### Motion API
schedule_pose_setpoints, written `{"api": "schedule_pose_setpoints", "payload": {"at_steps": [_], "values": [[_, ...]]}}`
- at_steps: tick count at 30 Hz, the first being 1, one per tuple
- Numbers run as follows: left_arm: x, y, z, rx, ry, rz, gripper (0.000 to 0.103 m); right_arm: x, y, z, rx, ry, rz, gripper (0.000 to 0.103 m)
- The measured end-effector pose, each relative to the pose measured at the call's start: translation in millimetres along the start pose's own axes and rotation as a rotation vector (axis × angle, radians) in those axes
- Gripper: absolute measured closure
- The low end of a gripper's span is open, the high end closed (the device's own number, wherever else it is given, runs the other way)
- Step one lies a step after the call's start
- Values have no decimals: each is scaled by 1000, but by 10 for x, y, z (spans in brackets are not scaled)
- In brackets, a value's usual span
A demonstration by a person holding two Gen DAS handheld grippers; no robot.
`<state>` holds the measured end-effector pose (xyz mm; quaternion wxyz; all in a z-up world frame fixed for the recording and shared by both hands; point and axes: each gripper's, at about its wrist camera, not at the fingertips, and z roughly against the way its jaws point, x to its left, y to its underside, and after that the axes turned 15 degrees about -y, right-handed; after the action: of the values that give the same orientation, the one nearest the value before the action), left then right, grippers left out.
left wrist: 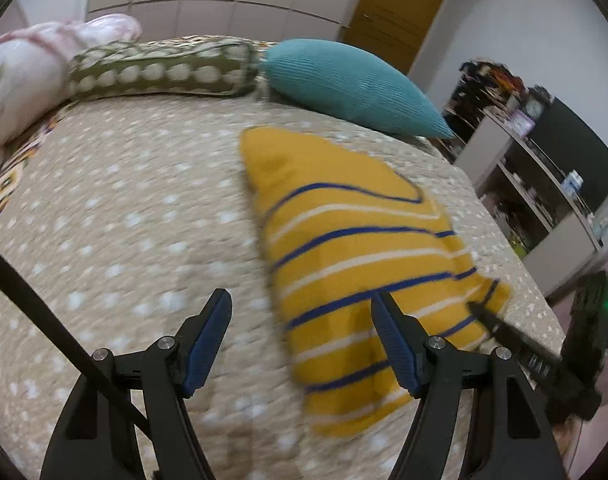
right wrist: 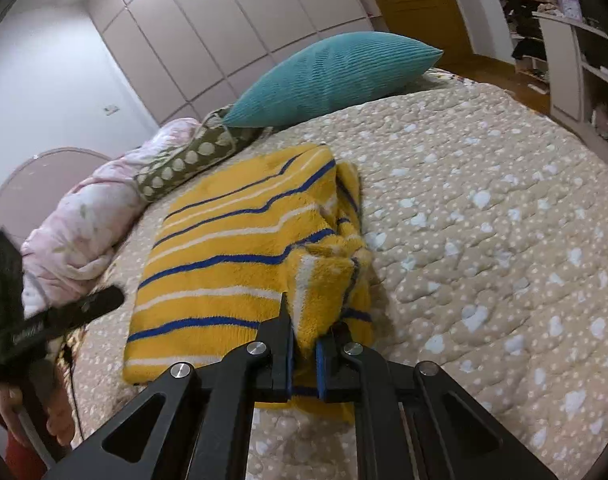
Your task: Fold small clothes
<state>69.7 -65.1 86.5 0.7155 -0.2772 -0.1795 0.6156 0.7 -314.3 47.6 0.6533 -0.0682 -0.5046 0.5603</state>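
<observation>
Across the beige spotted bedspread (right wrist: 484, 208) a yellow striped sweater (right wrist: 232, 240) lies partly folded, a teal cushion (right wrist: 328, 76) at twelve o'clock beyond it, while the right gripper (right wrist: 304, 344) pinches a bunched corner and the left gripper (left wrist: 300, 320) hangs wide open, holding nothing, at the sweater's nine o'clock edge.

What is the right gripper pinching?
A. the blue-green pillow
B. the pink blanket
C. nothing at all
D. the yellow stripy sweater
D: in the right wrist view, the right gripper has its jaws closed on a bunched fold of the yellow stripy sweater, while the left gripper is open and empty.
</observation>
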Motion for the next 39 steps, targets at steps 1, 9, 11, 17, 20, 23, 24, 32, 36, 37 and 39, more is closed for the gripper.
{"api": "schedule_pose_setpoints", "payload": {"at_steps": [1,9,11,17,20,23,24,32,36,37,39], "values": [[-90,-18,-38,7,-4,-9,32,-29,17,21,-2,-18,-7,95],[-512,97,-406,55,-148,-74,32,-313,143,115,17,-127,-117,94],[-532,116,-409,54,-167,-81,32,-327,161,115,28,-142,-130,93],[-545,68,-67,27,-164,-89,39,-362,113,446,-73,-200,-165,85],[-572,40,149,-44,-189,-123,39,-186,-29,690,-165,-131,-72,84],[-574,-71,134,-59,-213,-126,38,-6,-327,641,-168,-126,-13,82],[-550,-111,90,-56,-219,-111,38,46,-405,577,-150,-134,6,82],[-655,-78,-367,3,-302,-141,34,-161,-420,-223,62,-38,59,83],[-790,-52,-351,-49,-387,-200,30,-347,-347,-269,87,11,29,50],[-833,-35,-296,-66,-405,-219,30,-319,-369,-248,85,25,54,49],[-866,-15,-193,-84,-411,-241,31,-272,-393,-204,76,27,88,49]]}}
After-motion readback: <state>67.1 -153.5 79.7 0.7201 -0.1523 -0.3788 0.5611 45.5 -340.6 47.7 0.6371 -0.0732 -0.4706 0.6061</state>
